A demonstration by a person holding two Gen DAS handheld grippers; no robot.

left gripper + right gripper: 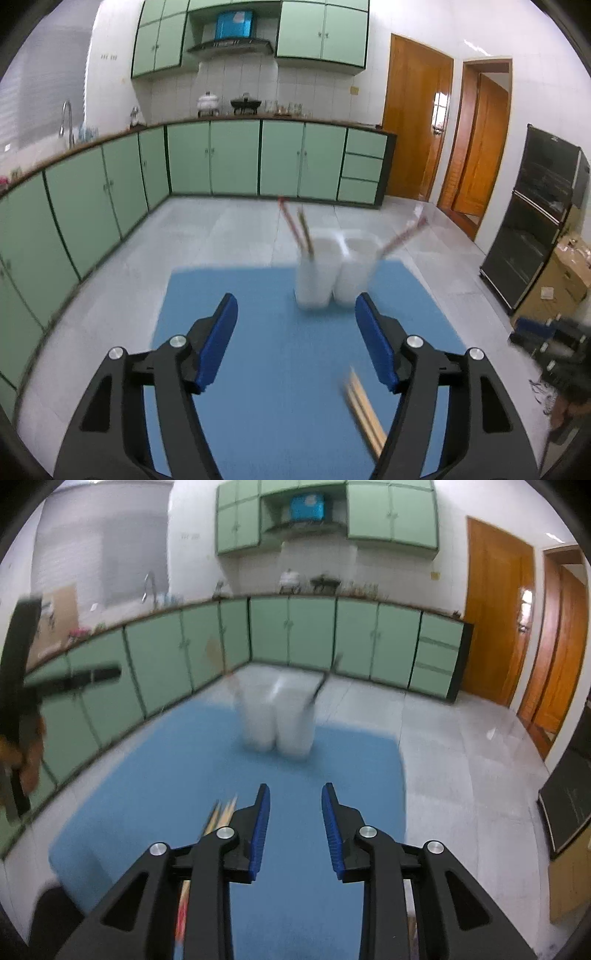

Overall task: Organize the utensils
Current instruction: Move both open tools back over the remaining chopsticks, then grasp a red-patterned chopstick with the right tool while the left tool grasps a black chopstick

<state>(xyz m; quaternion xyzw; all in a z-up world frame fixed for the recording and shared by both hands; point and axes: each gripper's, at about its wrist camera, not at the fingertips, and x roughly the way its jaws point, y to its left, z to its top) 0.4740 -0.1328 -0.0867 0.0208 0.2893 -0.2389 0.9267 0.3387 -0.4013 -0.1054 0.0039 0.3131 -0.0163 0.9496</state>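
Two white holders [334, 275] stand touching side by side near the far edge of the blue mat [280, 369], with reddish chopsticks [295, 230] leaning out of them. Loose wooden chopsticks [364, 413] lie near the mat's near edge. The left gripper [295, 314] and right gripper [295, 803] both gape wide, holding nothing. No writing is legible.

Each gripper, left [295, 325] and right [295, 812], is matte black plastic: two angular arms with triangular cut-outs, round silver screws at the pivots, and ribbed blue pads [260, 830] lining the fingers' inner faces toward twelve o'clock.
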